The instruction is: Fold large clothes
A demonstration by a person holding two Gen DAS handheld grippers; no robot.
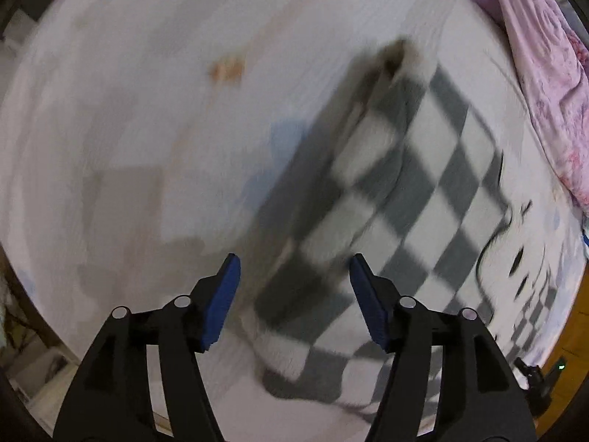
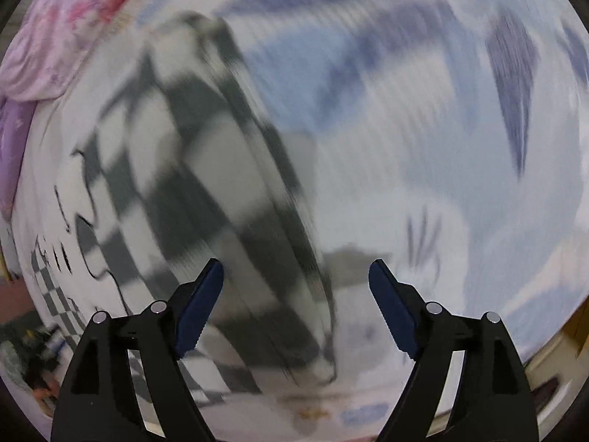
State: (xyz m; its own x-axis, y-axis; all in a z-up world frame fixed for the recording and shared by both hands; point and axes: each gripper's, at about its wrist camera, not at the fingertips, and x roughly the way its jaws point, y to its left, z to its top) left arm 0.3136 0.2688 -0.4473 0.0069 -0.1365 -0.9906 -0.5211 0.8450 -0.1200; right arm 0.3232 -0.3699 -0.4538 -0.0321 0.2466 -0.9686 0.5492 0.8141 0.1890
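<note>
With both the left gripper (image 1: 294, 269) and right gripper (image 2: 296, 276) parted and empty, pointing down at the checked garment (image 1: 397, 199) just beyond their pads on the bed sheet (image 1: 147, 110), each should pinch one edge evenly.

Home bedroom, bed sheet (image 1: 147, 147), pink quilt (image 1: 545, 73)

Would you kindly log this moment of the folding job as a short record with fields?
surface: bed with pale printed sheet
garment: grey-and-white checkered garment, lying on the sheet
other fabric: pink bedding bunched at the bed's edge
left gripper: open, above the garment's edge, nothing pinched
right gripper: open, over the garment, nothing pinched
image quality: motion blur in both views
</note>
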